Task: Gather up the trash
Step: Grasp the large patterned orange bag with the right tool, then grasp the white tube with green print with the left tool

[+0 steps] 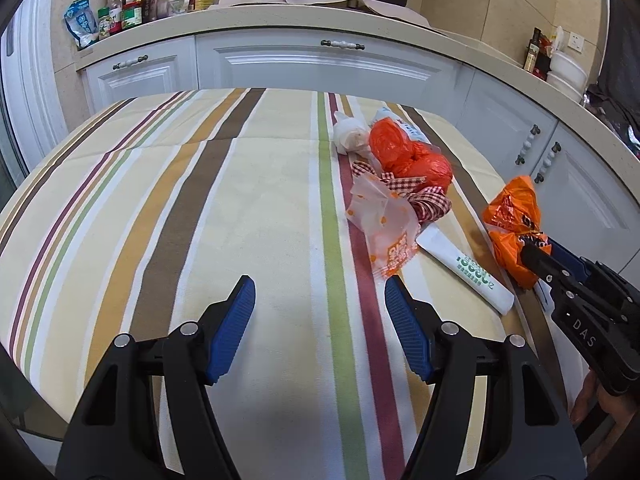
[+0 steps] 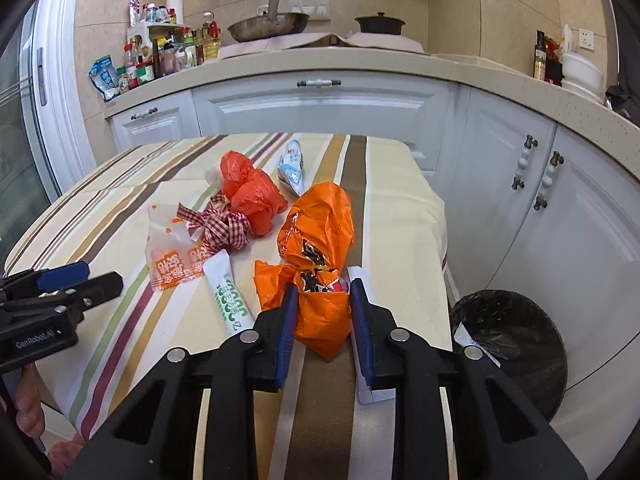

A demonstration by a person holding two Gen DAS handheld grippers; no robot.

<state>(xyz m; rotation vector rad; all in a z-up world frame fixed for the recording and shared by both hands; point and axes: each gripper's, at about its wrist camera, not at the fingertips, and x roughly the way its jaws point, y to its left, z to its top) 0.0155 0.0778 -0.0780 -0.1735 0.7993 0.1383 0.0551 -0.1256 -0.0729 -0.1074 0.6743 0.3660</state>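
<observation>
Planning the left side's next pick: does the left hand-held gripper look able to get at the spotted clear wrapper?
Probably yes. The left hand-held gripper is open and empty, and the spotted clear wrapper lies just ahead to its right, with only bare striped tablecloth between them.

Left wrist view: looks forward and down along the left gripper point(image 1: 320, 300), low over the striped tablecloth point(image 1: 180, 220), facing the white cabinets point(image 1: 320, 68).
Right wrist view: sits further right, close over the orange bag point(image 2: 320, 240) between the right gripper point(image 2: 324, 300) pads; a black bin point(image 2: 516, 332) lies at lower right.
Shared ground: the trash pile, cloth, counter point(image 2: 360, 64) and wok point(image 2: 268, 26); each view catches the other gripper at its edge.
Poor area: the far corners blur, seemingly from lens curvature.
</observation>
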